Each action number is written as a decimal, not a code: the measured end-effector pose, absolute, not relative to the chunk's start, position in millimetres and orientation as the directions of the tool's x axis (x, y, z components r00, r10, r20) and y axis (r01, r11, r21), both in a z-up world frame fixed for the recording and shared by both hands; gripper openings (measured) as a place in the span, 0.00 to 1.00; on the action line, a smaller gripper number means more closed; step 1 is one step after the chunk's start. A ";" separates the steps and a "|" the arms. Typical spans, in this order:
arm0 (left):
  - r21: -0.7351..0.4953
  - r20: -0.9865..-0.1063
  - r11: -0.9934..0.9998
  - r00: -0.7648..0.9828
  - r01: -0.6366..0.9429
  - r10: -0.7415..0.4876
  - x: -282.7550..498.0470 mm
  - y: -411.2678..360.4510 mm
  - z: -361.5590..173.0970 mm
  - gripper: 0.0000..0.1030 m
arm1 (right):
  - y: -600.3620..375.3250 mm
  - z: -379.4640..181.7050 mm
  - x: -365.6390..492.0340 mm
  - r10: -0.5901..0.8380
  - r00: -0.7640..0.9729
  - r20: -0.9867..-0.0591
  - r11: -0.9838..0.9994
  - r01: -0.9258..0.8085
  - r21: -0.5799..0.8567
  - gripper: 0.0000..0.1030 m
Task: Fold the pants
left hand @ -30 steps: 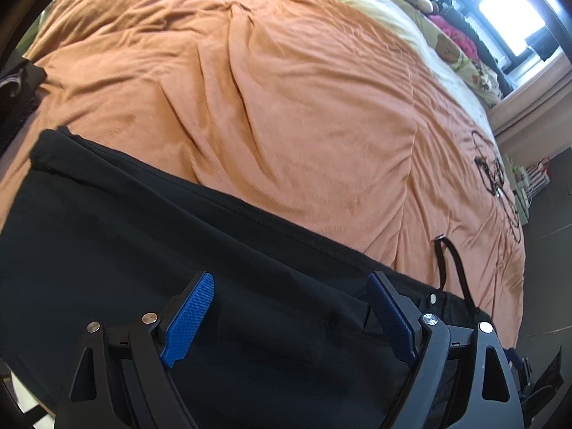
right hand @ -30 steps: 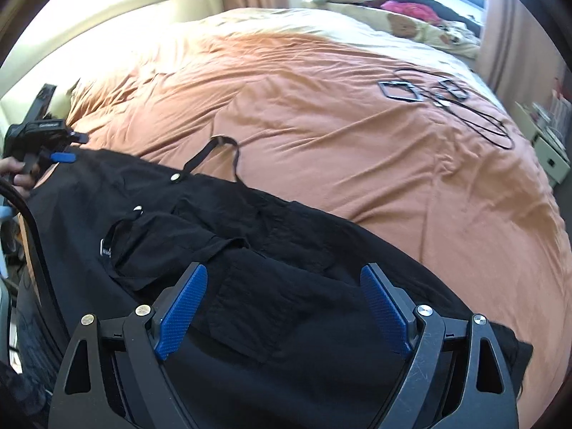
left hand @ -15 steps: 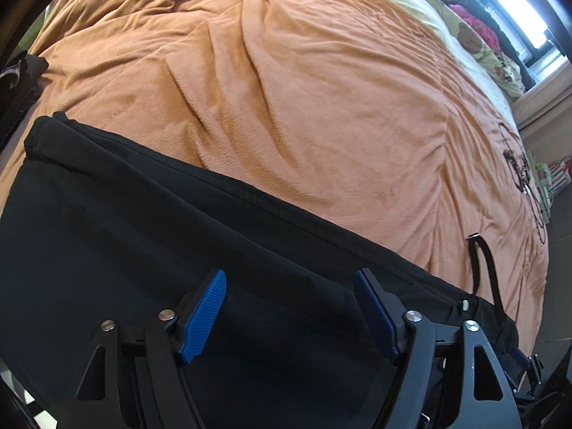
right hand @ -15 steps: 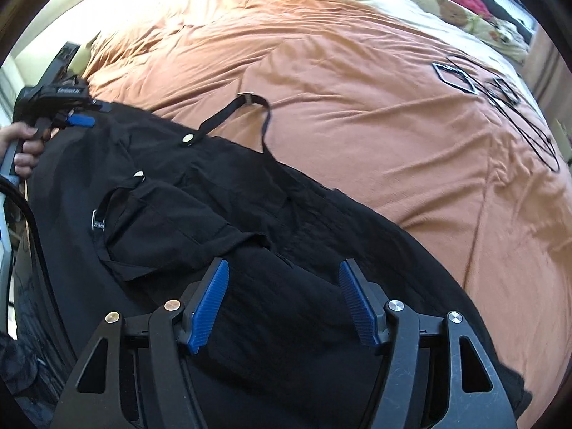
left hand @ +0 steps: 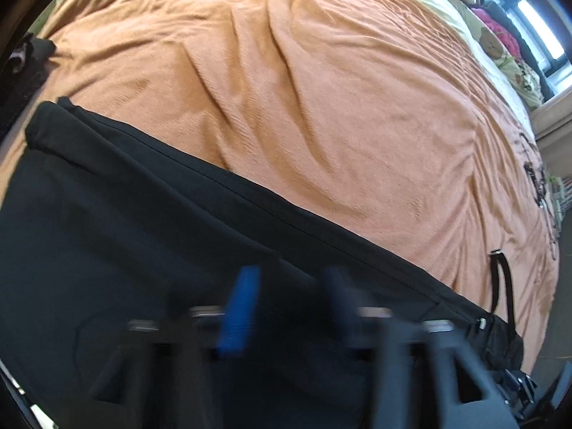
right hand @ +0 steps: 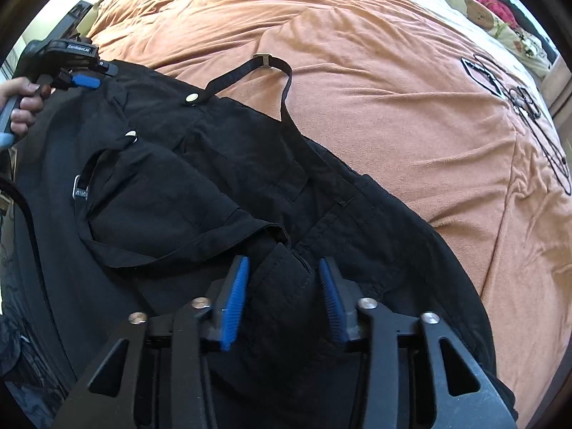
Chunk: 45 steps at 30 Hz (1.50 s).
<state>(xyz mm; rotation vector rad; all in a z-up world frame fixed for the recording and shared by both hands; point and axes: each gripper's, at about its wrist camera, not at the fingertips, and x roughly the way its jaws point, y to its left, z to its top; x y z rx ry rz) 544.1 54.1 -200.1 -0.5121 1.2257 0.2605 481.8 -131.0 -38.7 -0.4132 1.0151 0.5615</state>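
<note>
Black pants (right hand: 214, 193) lie spread along the near edge of an orange bedspread (right hand: 357, 82), with a strap loop (right hand: 264, 60) resting on the bedspread. My right gripper (right hand: 284, 268) points down at the waist area. Its jaws are closing on a bunched fold of the black cloth, which fills the gap between the blue pads (right hand: 236, 296). In the left wrist view the left gripper (left hand: 289, 275) is blurred, its jaws closing on the flat pant leg (left hand: 143, 236). In the right wrist view the left gripper (right hand: 85, 78) sits on the far left edge of the pants, held by a hand (right hand: 21, 107).
Black cables and frames (right hand: 514, 96) lie on the bedspread at the far right. Stuffed toys and bedding (left hand: 497, 35) are heaped by the window. A dark item (left hand: 25, 57) sits at the bed's left edge. Open bedspread stretches beyond the pants.
Both grippers have sunk onto the pants and their jaws have narrowed from wide open. The right one slid over the waist area and now has a fold of cloth between its pads.
</note>
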 end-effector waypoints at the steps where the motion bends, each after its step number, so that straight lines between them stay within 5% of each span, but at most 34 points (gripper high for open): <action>1: -0.246 -0.940 0.855 0.329 -0.457 -0.094 543.0 56.4 -200.0 0.01 | -130.3 -36.3 480.3 0.238 0.420 -0.876 0.788 -0.610 -0.078 0.20; 6: -0.282 -0.919 0.851 0.379 -0.443 -0.107 536.1 61.1 -187.2 0.01 | -131.5 -21.2 468.0 0.235 0.478 -0.846 0.800 -0.590 -0.111 0.11; 16: -0.333 -0.878 0.848 0.463 -0.412 -0.120 544.4 60.9 -163.3 0.01 | -134.2 -7.3 465.4 0.203 0.559 -0.804 0.846 -0.514 -0.143 0.11; 38: -0.298 -0.911 0.847 0.397 -0.440 -0.114 582.4 59.4 -198.4 0.02 | -123.7 -35.8 520.1 0.126 0.579 -0.805 0.911 -0.388 -0.137 0.16; 41: -0.347 -0.898 0.839 0.406 -0.419 -0.169 576.1 63.6 -198.6 0.18 | -126.5 -35.7 521.6 0.120 0.584 -0.803 0.926 -0.358 -0.122 0.37; 43: -0.354 -0.890 0.845 0.422 -0.401 -0.173 569.0 66.2 -191.3 0.53 | -131.4 -29.1 516.9 0.138 0.599 -0.789 0.937 -0.337 -0.093 0.51; 45: -0.343 -0.879 0.857 0.452 -0.384 -0.149 558.3 69.8 -179.2 0.71 | -136.4 -22.1 510.4 0.159 0.614 -0.773 0.943 -0.327 -0.065 0.58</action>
